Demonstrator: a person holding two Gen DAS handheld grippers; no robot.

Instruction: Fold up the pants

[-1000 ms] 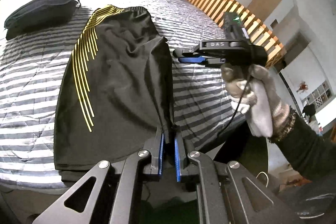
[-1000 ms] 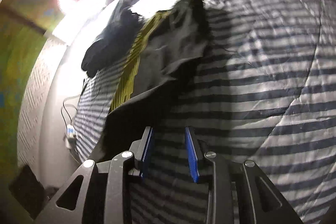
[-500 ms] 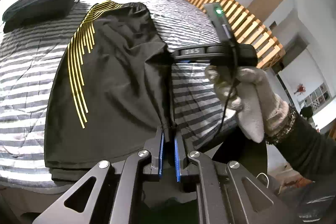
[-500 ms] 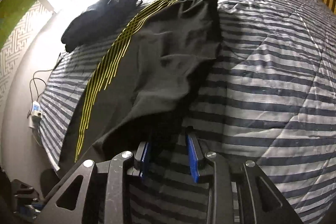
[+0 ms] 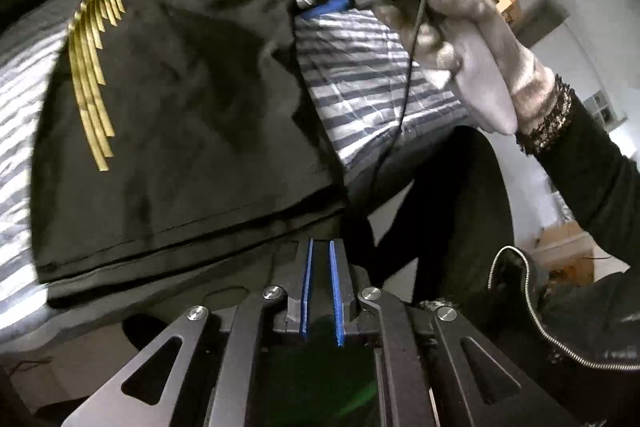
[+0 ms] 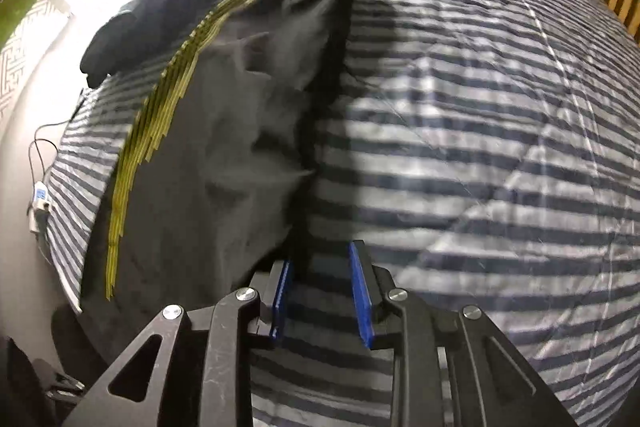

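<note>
Fingers of the left gripper (image 5: 320,259) sit nearly shut at the hem of the black pants (image 5: 180,99) on the striped bed (image 6: 480,107); grip unclear. Right gripper (image 6: 322,291) is open beside the edge, so it should pinch next.

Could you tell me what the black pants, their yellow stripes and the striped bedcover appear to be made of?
The black pants look like a thin, matte synthetic knit, since they drape in soft creases. The yellow stripes appear printed or heat-applied, lying flat with clean edges and a slight sheen. The striped bedcover seems a quilted woven fabric with a faint gloss, showing stitch lines and puckers. None of this is certain from looks alone.
</note>
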